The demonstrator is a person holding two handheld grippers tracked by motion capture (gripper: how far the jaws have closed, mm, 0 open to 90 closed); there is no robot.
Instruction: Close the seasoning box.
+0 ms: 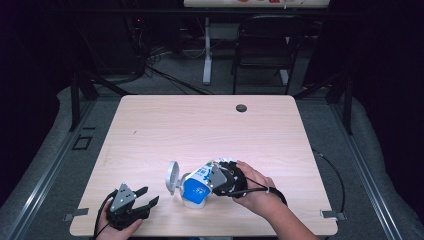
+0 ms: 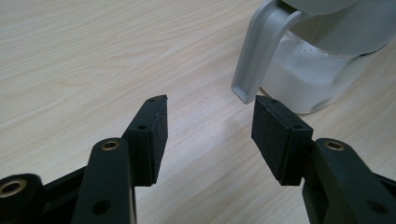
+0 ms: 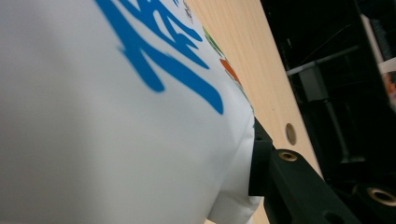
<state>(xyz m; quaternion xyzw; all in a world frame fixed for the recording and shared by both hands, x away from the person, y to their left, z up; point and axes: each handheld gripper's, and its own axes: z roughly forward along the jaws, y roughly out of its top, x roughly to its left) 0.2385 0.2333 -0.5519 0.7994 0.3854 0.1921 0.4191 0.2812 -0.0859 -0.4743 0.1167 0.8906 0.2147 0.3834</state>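
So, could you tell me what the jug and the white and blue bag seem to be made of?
Jug: apparently plastic, with a matte grey handle and a clear wall showing white contents. Bag: probably thin glossy plastic film, smooth, with blue print.

From above, my pale wooden table (image 1: 210, 130) sits lit while the room around it falls nearly black; the picture is soft and grainy. Along my left gripper (image 2: 208, 126), the black jaws are sharp, and the translucent grey-handled jug (image 2: 308, 56) blurs. My right gripper's camera sees the white blue-printed carton (image 3: 107, 130) close, blurred, with dark surroundings.
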